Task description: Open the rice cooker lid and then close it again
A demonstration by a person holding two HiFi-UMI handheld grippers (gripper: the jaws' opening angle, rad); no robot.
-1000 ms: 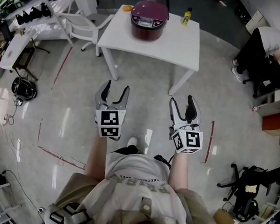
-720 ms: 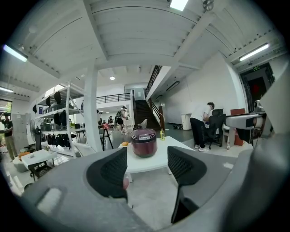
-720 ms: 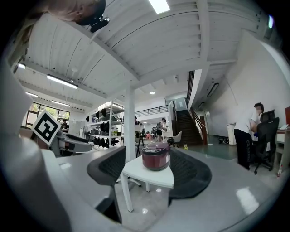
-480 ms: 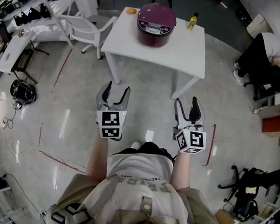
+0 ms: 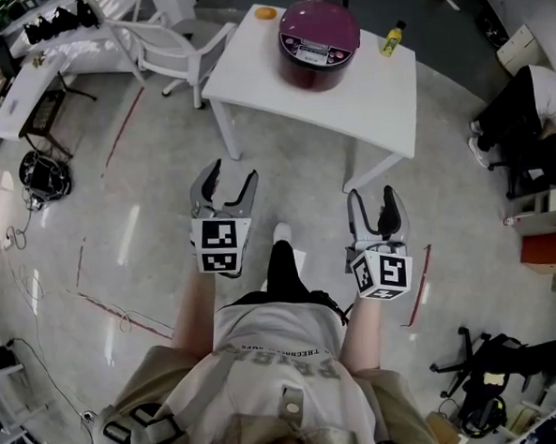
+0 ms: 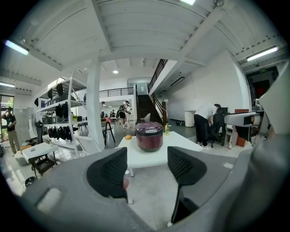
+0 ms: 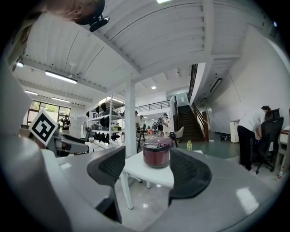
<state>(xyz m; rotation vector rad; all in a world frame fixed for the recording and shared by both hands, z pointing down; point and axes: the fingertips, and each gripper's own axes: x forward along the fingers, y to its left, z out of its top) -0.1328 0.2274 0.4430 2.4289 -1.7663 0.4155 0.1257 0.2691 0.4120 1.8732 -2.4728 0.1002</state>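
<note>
The rice cooker [image 5: 318, 45] stands on the white bench [image 5: 346, 100], toward its far edge. An orange fruit [image 5: 264, 13] lies at the far left corner and a yellow bottle [image 5: 394, 38] stands at the far right edge. The cooker is round, with a dark maroon body. Its domed lid is shut and carries a grey control panel on top.

The left tongs [image 5: 232, 175] and the right tongs [image 5: 371, 197] are held over the floor, well apart from the bench. Both point toward the cooker. Each pair is spread, with nothing between the pads.
</note>
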